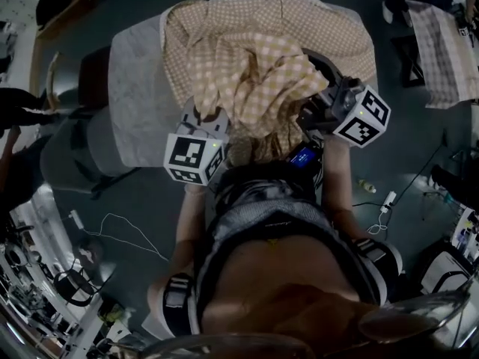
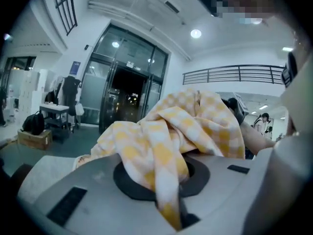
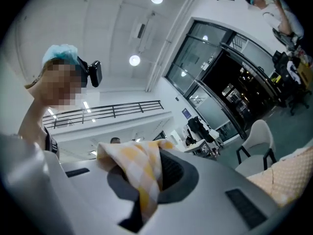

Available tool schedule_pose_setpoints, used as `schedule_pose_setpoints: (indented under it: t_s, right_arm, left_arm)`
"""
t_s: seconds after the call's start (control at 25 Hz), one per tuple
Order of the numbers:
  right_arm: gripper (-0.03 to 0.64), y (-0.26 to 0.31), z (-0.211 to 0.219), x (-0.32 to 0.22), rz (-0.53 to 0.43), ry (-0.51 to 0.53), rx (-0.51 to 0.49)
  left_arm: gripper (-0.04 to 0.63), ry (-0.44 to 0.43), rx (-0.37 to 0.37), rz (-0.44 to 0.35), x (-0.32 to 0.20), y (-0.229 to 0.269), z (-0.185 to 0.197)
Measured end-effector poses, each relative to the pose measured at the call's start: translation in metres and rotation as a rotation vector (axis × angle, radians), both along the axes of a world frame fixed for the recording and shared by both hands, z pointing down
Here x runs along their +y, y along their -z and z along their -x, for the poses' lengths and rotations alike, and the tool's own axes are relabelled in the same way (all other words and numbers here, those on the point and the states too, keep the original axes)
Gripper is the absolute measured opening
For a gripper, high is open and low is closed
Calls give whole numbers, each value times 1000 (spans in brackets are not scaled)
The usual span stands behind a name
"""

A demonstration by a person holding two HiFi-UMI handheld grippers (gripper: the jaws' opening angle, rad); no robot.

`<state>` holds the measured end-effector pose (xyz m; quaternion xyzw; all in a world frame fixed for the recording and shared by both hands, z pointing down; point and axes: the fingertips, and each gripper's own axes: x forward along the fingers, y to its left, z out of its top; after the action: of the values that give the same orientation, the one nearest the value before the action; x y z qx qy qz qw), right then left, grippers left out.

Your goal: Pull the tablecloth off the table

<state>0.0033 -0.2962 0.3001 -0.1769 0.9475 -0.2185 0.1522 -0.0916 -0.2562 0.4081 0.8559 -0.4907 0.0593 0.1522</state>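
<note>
Pull-off under way: left tool (image 2: pixel 168 204) and right tool (image 3: pixel 139 207) are each clamped on the checked tablecloth (image 1: pixel 254 66), which is bunched and raised at the near edge of the counter (image 1: pixel 135 103), its far part lying on top. Next move, as judged: draw it nearward until the far edge slides clear.

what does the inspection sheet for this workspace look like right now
surface: table, left part bare, rest under cloth
job's things: checked tablecloth, bunched and lifted, far part on the table
clutter: nothing seen
grippers: left gripper and right gripper each shut on a fold of the tablecloth
cables: white cable and power strip on the floor
surroundings: white chair, glass doors, second checked cloth far right
</note>
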Motion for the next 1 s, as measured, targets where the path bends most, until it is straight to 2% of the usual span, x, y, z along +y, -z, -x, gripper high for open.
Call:
schedule_pose_setpoints:
  t_s: [0.16, 0.32, 0.48, 0.64, 0.88, 1.0]
  right_arm:
    - [66, 15, 9, 7, -75, 0, 51]
    - [66, 19, 6, 4, -123, -71, 130]
    - [66, 15, -2, -5, -183, -178, 273]
    - [66, 6, -5, -11, -239, -239, 415]
    - [66, -8, -3, -12, -201, -228, 428]
    - [66, -9, -3, -16, -214, -207, 428]
  left_arm:
    - [48, -45, -7, -88, -7, 39, -13]
    - [48, -83, 8, -143, -18, 71, -17]
    - [48, -115, 28, -169, -30, 95, -23]
    - [48, -143, 4, -167, -38, 95, -40]
    - [48, -165, -17, -131, -45, 87, -52]
    - [48, -159, -29, -133, -49, 87, -54]
